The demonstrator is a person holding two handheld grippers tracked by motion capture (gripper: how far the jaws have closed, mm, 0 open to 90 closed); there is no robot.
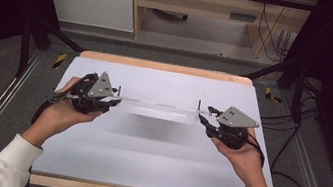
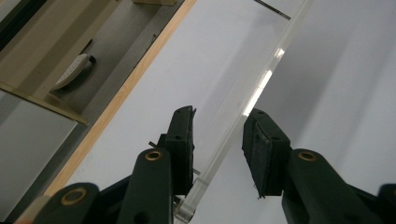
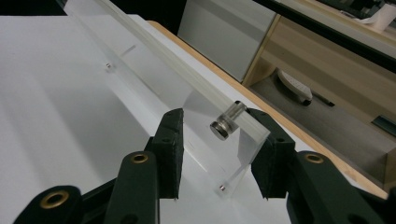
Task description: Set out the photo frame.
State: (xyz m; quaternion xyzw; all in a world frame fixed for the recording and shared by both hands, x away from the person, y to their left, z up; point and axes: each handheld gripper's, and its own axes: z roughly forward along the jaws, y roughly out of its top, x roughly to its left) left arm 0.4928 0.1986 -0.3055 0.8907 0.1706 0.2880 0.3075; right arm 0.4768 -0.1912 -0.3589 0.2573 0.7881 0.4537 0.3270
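Now | clear acrylic panel (image 1: 157, 105): lifted above white table (image 1: 142, 170), spanning both grippers | left hand-held gripper (image 1: 111, 102): jaws straddle panel's left end, pads clear | right hand-held gripper (image 1: 202, 120): jaws straddle right end by metal standoff (image 3: 227, 120), pads apart

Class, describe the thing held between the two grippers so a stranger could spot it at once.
Look above the white table. Between the left gripper and right gripper hangs a clear panel. Its see-through body and small metal stud mark it out.
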